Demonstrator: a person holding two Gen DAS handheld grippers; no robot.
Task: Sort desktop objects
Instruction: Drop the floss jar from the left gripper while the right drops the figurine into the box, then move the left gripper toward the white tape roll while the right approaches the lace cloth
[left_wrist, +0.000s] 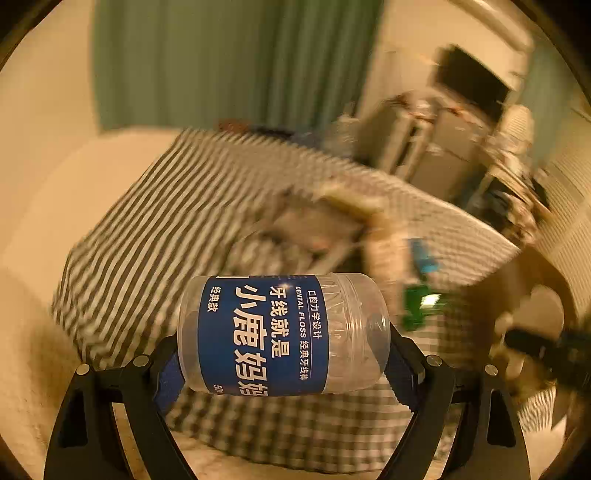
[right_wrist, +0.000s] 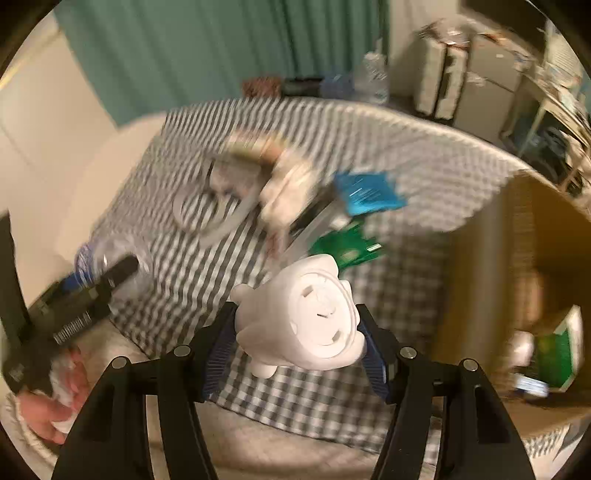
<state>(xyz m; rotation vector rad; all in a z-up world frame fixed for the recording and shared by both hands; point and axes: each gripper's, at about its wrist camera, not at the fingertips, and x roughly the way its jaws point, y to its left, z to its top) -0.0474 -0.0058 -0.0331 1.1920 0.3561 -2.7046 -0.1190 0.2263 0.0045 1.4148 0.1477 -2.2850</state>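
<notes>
My left gripper (left_wrist: 286, 365) is shut on a clear dental floss jar (left_wrist: 280, 332) with a blue label, which lies sideways between the pads above the checked tablecloth (left_wrist: 147, 229). My right gripper (right_wrist: 295, 354) is shut on a white plastic animal figure (right_wrist: 306, 317), its round base turned toward the camera. Both are held in the air over the near edge of the table. In the right wrist view the left gripper's finger (right_wrist: 114, 275) shows at the left in front of the jar (right_wrist: 110, 251). Both views are blurred by motion.
On the cloth lie a blue packet (right_wrist: 365, 192), a green packet (right_wrist: 347, 243), a grey ring-shaped thing (right_wrist: 210, 218) and a beige blurred item (right_wrist: 284, 192). An open cardboard box (right_wrist: 517, 258) stands at the right. A hand (right_wrist: 48, 410) shows at lower left. Green curtain behind.
</notes>
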